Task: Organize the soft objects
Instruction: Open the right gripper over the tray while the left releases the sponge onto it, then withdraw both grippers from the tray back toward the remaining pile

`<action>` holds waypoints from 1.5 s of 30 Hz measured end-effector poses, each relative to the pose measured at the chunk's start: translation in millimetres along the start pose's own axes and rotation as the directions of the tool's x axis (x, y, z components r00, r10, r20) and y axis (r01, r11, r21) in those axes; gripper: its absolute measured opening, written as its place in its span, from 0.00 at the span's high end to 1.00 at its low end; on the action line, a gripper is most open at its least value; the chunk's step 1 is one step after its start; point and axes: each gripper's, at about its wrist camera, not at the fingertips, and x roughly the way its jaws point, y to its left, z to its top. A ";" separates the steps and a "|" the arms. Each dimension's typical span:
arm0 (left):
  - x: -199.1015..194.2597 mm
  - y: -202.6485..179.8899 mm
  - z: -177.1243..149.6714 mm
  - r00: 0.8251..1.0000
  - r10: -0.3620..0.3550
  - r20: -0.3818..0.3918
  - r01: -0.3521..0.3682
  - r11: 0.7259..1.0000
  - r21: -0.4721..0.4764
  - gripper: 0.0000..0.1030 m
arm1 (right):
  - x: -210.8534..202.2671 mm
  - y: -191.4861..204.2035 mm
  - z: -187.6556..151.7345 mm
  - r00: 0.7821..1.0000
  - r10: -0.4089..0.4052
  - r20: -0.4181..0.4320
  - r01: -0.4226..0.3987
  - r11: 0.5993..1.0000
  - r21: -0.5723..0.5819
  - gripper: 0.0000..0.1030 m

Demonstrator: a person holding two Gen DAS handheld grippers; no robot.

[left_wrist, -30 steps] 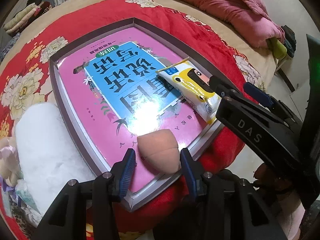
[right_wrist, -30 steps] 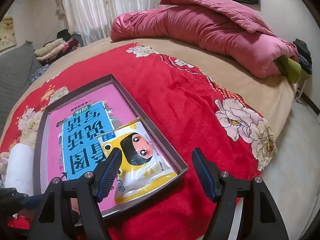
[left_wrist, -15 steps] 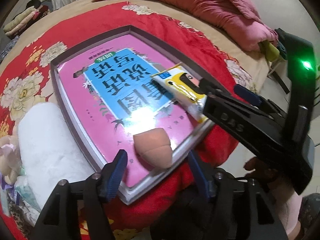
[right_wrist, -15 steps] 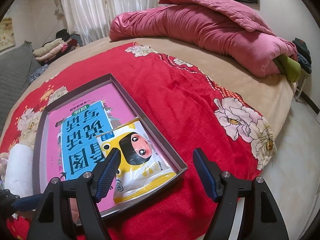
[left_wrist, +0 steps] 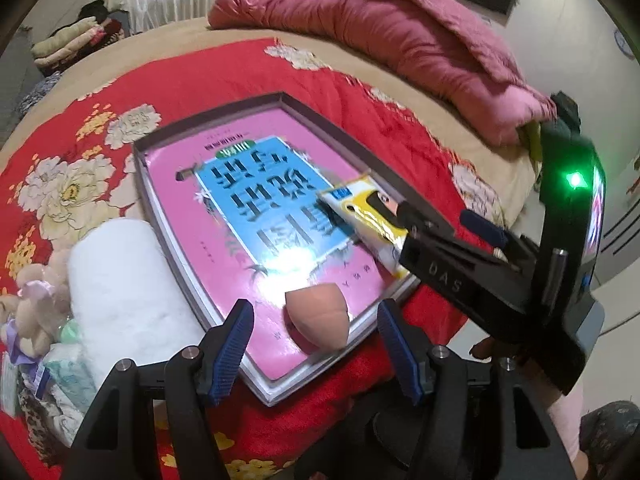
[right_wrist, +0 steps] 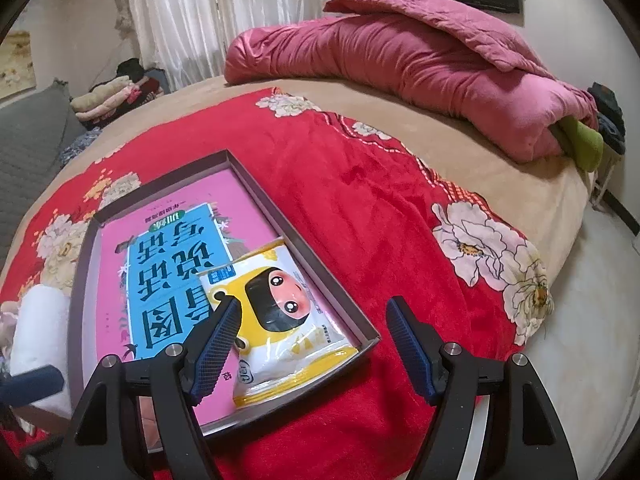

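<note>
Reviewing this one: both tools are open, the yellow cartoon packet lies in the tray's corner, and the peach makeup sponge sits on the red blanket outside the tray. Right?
Not quite. The peach makeup sponge is not on the red blanket; it rests on the pink book inside the tray, as the left wrist view shows. The rest stands: the left tool and right tool are open, and the yellow cartoon packet lies in the tray's corner.

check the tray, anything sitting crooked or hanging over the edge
The yellow packet lies skewed across the book in the tray, its lower end up on the near rim. The sponge lies tipped on its side near the corner. Nothing spilled.
</note>
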 end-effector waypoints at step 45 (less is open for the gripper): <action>-93.5 61.9 -87.0 0.986 0.045 0.159 -0.017 0.984 -0.178 0.38 | -111.7 75.0 -26.3 0.967 0.059 0.248 0.006 0.968 -0.252 0.26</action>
